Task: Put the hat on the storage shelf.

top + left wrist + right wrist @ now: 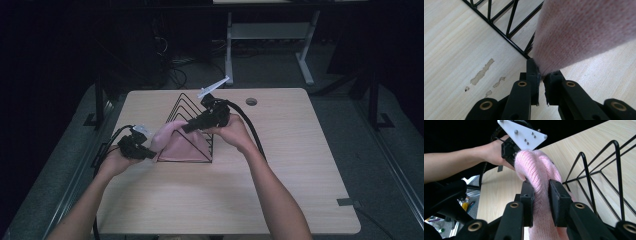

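A pink knitted cloth (176,142) hangs over the front of a black wire rack (189,107) of triangular dividers on the wooden table (280,165). My left gripper (150,152) is shut on the cloth's left edge, low by the table. In the left gripper view the jaws (541,75) pinch a corner of the cloth (584,32) next to the rack's base corner (524,51). My right gripper (187,127) is higher, above the rack's front. Its jaws (541,192) clamp a thick fold of the cloth (537,170).
The rack (599,182) stands at the table's back middle. A round cable hole (251,101) sits near the far edge. The table shows scuff marks (482,72) by the left gripper. Desk legs (305,60) and cables lie beyond the table.
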`<state>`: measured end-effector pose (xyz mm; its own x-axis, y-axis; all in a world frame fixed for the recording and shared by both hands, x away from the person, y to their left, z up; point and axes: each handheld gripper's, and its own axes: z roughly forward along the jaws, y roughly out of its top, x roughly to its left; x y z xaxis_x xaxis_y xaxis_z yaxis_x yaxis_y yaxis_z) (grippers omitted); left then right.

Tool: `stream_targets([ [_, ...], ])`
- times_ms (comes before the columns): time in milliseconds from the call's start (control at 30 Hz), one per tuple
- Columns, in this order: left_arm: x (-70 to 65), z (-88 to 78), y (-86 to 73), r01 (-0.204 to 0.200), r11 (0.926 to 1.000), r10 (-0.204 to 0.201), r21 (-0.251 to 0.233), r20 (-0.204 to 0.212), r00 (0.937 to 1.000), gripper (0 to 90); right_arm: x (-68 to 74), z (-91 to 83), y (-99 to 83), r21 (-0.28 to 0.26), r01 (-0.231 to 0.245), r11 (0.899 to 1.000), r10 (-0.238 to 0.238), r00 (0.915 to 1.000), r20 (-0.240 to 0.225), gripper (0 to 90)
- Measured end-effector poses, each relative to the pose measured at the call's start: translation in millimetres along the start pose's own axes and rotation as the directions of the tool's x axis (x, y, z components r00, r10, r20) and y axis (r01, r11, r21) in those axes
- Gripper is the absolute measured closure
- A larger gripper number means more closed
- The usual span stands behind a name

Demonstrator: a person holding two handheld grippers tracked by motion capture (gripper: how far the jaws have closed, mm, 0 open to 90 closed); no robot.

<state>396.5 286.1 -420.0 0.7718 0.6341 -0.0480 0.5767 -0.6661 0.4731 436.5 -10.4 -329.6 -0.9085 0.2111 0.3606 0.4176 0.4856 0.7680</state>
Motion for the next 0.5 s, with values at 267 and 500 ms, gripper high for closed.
stream_targets([
  [267, 0.1, -0.5, -0.2, -0.002, 1.0, 0.002, -0.008, 0.003, 1.0, 82.2, -0.1, 0.0, -0.2, -0.006, 0.002, 1.0, -0.002, 1.0, -0.001, 70.7],
  [500, -0.6, -6.5, -0.8, -0.001, 0.9999, 0.0, -0.014, -0.003, 1.0, 80.8, 2.0, -2.1, -2.5, -0.023, 0.018, 1.0, -0.017, 0.9998, 0.008, 69.5],
])
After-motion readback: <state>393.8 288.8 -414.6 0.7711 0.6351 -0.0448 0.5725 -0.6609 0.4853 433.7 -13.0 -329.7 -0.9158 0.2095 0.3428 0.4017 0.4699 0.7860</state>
